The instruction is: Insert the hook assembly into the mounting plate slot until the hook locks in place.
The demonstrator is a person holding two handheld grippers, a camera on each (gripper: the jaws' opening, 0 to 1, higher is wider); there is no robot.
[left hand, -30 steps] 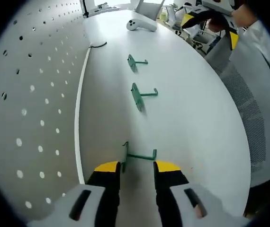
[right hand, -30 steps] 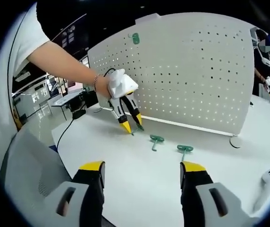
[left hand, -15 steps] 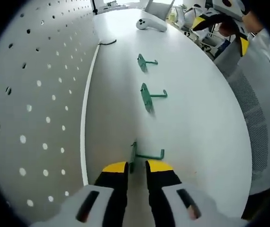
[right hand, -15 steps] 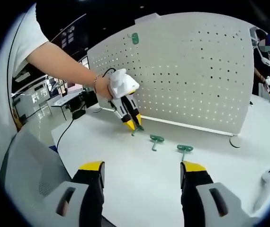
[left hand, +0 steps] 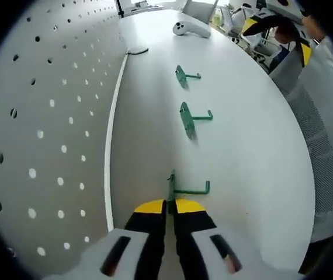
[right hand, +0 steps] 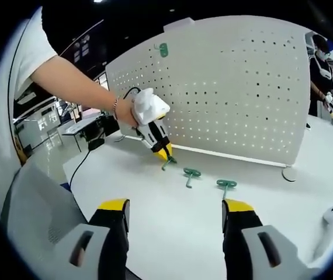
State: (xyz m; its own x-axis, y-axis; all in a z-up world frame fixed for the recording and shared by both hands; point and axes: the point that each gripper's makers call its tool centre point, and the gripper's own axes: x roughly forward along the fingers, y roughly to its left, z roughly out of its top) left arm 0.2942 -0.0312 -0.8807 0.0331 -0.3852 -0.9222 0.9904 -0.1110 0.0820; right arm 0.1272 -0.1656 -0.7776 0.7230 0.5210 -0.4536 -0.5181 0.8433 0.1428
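Observation:
Three green hooks lie in a row on the white table. My left gripper [left hand: 170, 205] is shut on the nearest green hook [left hand: 184, 189], gripping its flat plate end. In the right gripper view that same left gripper [right hand: 165, 154] shows held by a hand, pinching the hook [right hand: 166, 162] at the table. The second hook [left hand: 188, 119] and third hook [left hand: 183, 76] lie further along. The white pegboard [right hand: 236, 93] stands upright behind them, with one green hook [right hand: 163, 49] hung near its top. My right gripper [right hand: 173, 205] hovers open over the table's near side, holding nothing.
A white controller [left hand: 190, 28] lies at the table's far end, also seen at the right as the controller [right hand: 332, 216]. A black cable [left hand: 136, 52] runs by the pegboard's base. A grey mesh chair back [right hand: 32, 210] sits beside the table edge. A person stands at the far right.
My left gripper has gone from open around the nearest hook to shut on its plate end. The right gripper has stayed open and nearly still.

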